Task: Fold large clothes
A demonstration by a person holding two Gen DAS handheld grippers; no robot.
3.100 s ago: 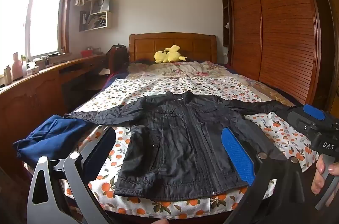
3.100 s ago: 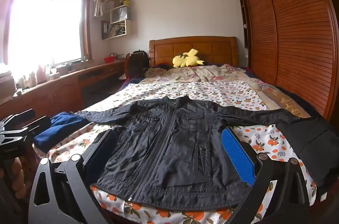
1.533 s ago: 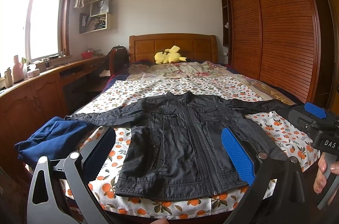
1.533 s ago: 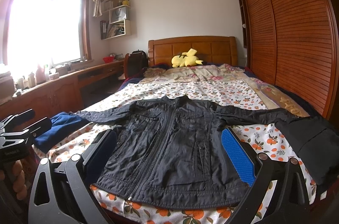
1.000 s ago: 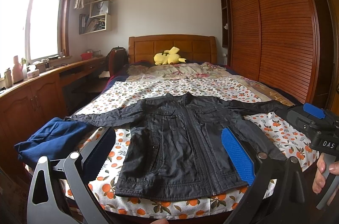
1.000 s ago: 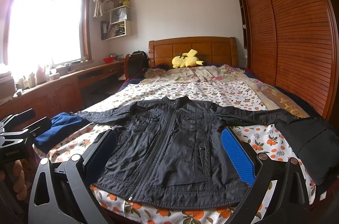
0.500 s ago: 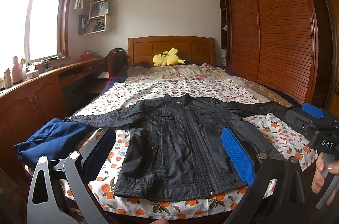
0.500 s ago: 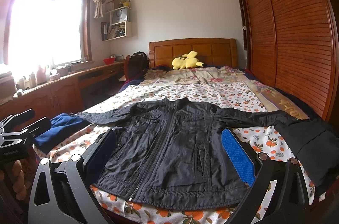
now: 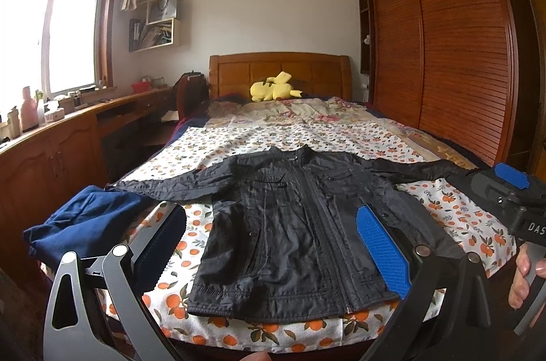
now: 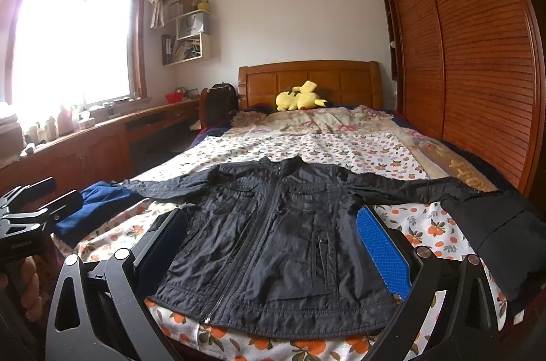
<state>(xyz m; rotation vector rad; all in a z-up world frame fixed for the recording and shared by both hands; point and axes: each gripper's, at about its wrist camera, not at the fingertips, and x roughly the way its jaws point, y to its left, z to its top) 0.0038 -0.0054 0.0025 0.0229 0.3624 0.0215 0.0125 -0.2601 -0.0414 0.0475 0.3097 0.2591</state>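
Hovering tongs: left tongs (image 9: 269, 245) and right tongs (image 10: 273, 245) spread wide, gripping nothing, above the bed's foot.
Jacket: black jacket (image 9: 290, 224) lies flat, zipped, sleeves outstretched (collar toward the headboard) on the orange-print bedspread (image 9: 273, 139).
Beside it: blue garment (image 9: 82, 221) at the left sleeve's end.

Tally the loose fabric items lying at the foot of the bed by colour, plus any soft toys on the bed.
Black garments: 2, jacket and folded black piece
Blue garments: 1, bundle
Yellow plush toys: 1
Total: 4
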